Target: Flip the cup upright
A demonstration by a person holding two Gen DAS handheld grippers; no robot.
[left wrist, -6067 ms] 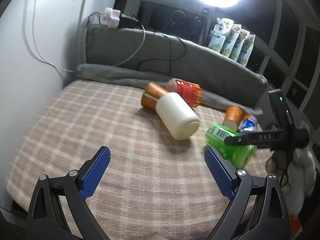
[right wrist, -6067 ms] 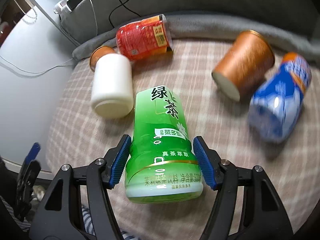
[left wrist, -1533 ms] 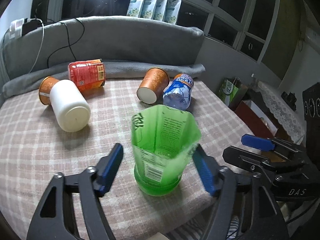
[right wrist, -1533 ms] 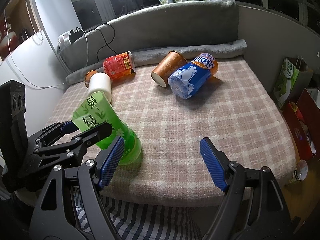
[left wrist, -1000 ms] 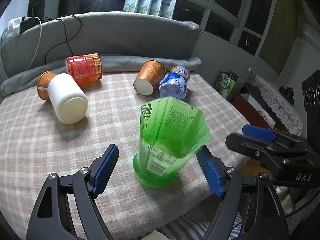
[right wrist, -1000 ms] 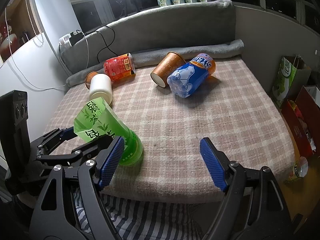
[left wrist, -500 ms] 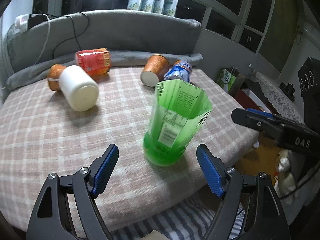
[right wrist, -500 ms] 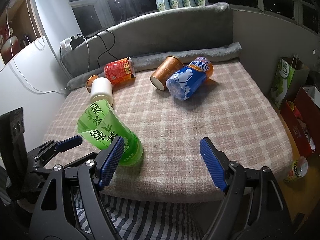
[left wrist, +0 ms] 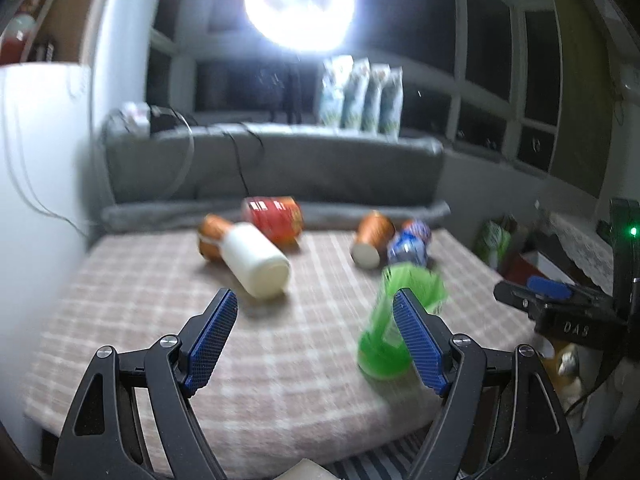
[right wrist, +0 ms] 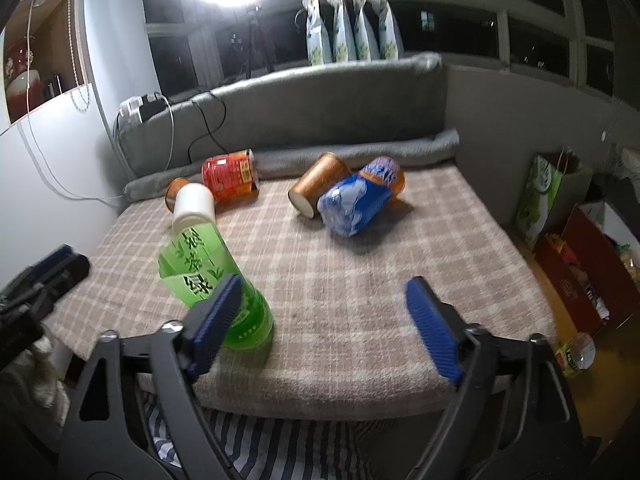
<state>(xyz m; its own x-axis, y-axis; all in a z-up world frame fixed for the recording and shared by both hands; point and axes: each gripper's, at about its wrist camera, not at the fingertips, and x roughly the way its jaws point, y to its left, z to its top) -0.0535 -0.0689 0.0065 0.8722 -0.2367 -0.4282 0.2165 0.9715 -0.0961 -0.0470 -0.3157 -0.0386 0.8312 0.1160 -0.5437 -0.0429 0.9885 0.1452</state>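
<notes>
The green cup [right wrist: 208, 276] stands upright, mouth up, near the front edge of the checked cloth [right wrist: 360, 272]. In the left wrist view the green cup [left wrist: 394, 320] is blurred, partly behind my right-hand finger. My left gripper [left wrist: 316, 340] is open and empty, back from the cup. My right gripper [right wrist: 324, 324] is open and empty, its left finger in front of the cup's base. A white cup [left wrist: 256, 264], a red cup [left wrist: 276, 218], a brown cup [left wrist: 370, 238] and a blue cup [right wrist: 360, 200] lie on their sides.
A grey cushion [right wrist: 304, 104] and a rolled blanket [right wrist: 400, 152] border the far side. Cables and a power strip [right wrist: 140, 108] lie at the back left. A ring light [left wrist: 298, 4] glares above. Bags and boxes [right wrist: 572, 216] stand on the floor to the right.
My left gripper has pulled back and swung left, so the green cup now sits off to its right. The right gripper has drawn back and tilted up. The cup stays standing.
</notes>
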